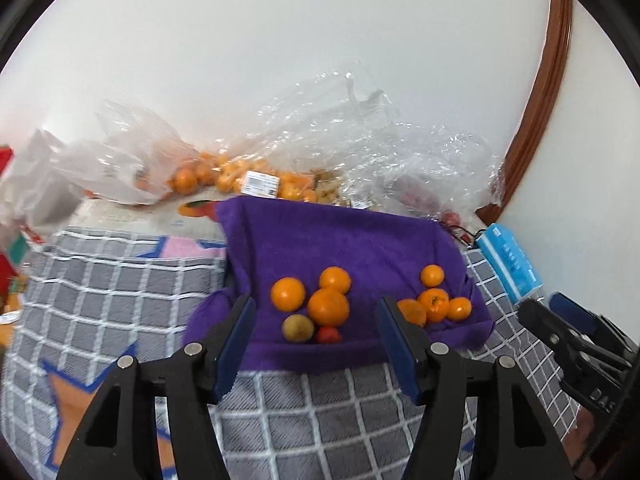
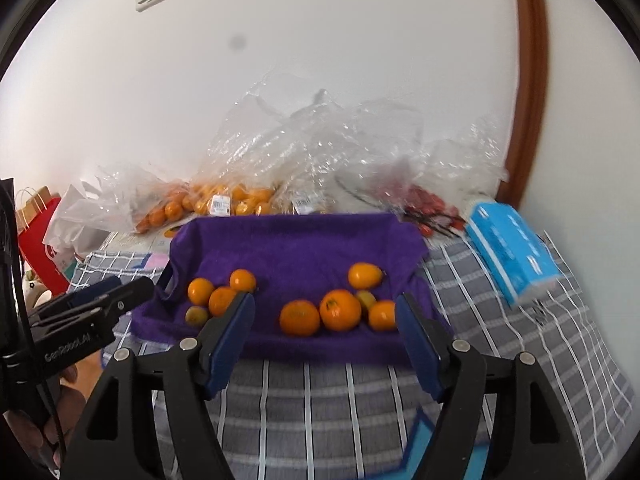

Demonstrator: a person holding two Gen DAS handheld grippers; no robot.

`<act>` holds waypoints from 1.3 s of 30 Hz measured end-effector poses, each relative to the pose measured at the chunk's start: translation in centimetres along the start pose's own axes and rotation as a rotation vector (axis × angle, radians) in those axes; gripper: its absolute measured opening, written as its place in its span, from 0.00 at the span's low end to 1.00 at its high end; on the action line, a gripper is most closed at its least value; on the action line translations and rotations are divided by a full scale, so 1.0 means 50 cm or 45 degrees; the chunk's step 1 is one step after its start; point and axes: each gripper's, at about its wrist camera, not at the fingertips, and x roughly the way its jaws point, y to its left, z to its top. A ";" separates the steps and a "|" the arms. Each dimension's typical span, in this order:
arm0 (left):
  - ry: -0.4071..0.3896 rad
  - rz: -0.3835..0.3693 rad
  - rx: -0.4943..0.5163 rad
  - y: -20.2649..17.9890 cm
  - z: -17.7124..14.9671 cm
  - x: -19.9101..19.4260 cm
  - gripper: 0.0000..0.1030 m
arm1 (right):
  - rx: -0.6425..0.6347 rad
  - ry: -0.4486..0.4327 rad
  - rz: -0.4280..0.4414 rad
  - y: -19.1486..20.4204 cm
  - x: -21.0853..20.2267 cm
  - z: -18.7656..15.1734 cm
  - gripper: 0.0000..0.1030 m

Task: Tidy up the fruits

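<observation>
Round glossy oranges [image 1: 328, 307], fuzzy purple towel [image 1: 340, 240], crinkled clear bags [image 1: 340, 136]

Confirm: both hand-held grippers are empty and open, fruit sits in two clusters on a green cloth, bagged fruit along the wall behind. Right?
One thing is off: the cloth is purple, not green, as the right wrist view shows. The rest holds: the left hand-held gripper and right hand-held gripper are open and empty, the left cluster and right cluster lie on it, and the bagged fruit lines the wall.
</observation>
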 end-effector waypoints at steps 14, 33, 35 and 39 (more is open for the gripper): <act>0.000 0.182 0.054 -0.039 -0.060 -0.183 0.84 | 0.084 0.004 -0.065 -0.041 -0.191 -0.055 0.86; -0.036 0.208 0.065 -0.079 -0.115 -0.288 0.85 | 0.050 -0.055 -0.118 -0.056 -0.300 -0.105 0.94; -0.040 0.208 0.067 -0.080 -0.117 -0.293 0.85 | 0.044 -0.062 -0.119 -0.053 -0.306 -0.106 0.94; -0.051 0.221 0.081 -0.086 -0.118 -0.301 0.85 | 0.049 -0.071 -0.120 -0.055 -0.316 -0.108 0.94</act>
